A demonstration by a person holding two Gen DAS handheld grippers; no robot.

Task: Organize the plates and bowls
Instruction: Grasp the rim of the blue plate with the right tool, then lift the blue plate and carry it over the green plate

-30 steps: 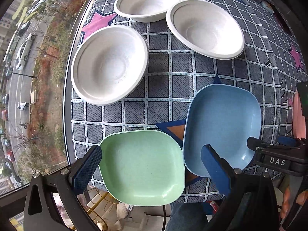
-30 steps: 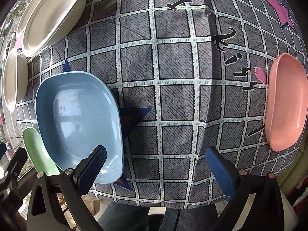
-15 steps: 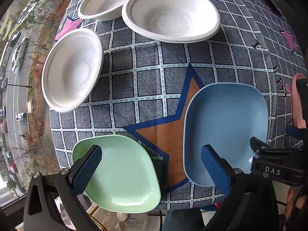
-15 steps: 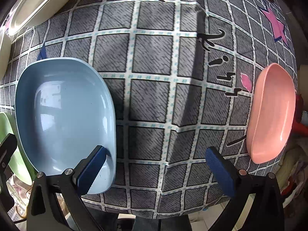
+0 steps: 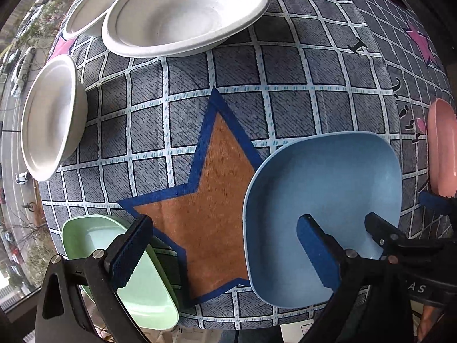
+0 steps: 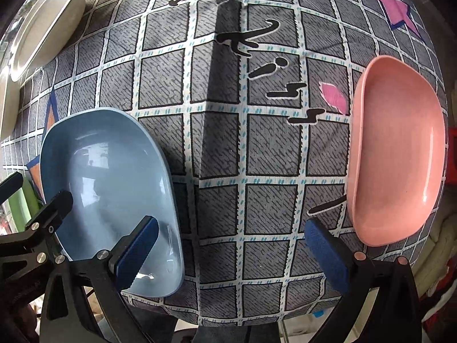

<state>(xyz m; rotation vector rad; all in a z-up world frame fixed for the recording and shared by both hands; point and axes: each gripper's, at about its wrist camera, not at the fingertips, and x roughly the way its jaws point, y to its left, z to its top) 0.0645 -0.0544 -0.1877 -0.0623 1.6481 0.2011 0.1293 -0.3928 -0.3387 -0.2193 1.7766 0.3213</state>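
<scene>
A grey checked tablecloth (image 5: 285,65) covers the surface, with an orange star outlined in blue (image 5: 217,200) at centre and a pink star (image 6: 394,3) at 1 o'clock. At 9 o'clock, beyond the window, a street with parked cars (image 5: 17,77) lies far below.

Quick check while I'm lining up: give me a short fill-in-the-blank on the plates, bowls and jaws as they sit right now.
1. The plate between the green plate and the pink plate is ____.
2. The number of white bowls in the left wrist view is ____.
3. The orange shape printed on the tablecloth is a ____.
4. The jaws of the right gripper stand ____, holding nothing.

Missing words: blue; three; star; open
</scene>
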